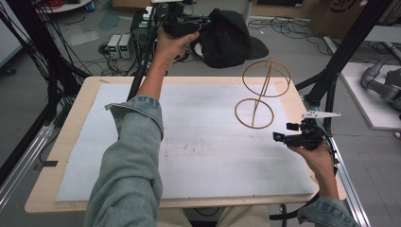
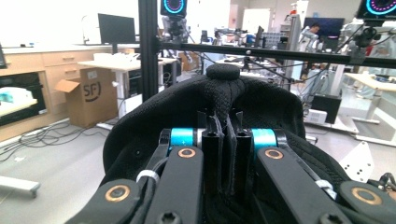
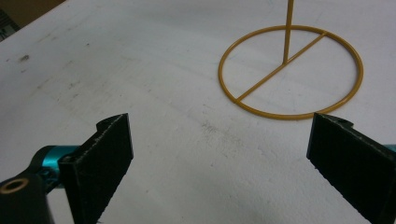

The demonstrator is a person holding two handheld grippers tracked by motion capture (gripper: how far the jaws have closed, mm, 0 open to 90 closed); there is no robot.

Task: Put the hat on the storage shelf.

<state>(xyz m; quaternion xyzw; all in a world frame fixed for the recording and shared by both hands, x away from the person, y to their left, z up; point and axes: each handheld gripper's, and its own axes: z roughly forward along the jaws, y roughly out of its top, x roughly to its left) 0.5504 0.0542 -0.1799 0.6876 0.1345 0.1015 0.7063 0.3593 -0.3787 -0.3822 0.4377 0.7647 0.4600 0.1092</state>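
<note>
My left gripper [image 1: 182, 23] is raised beyond the table's far edge, shut on a black cap [image 1: 227, 38]. In the left gripper view the jaws [image 2: 224, 126] pinch a fold of the cap's fabric [image 2: 154, 116], and its top button points up. A gold wire stand [image 1: 257, 94], with a ring base, a slanted post and a top ring, rests on the white sheet [image 1: 198, 146] at the right. My right gripper [image 1: 288, 133] is low near the table's right edge, open and with nothing in it. Its jaws [image 3: 219, 154] face the stand's base ring [image 3: 280, 67].
The white sheet covers a wooden table [image 1: 75, 123]. Black frame posts [image 1: 142, 61] rise at the far edge and at the right [image 1: 340, 52]. Cables and power boxes [image 1: 118, 45] lie on the floor behind. A cardboard box [image 2: 91, 95] stands farther off.
</note>
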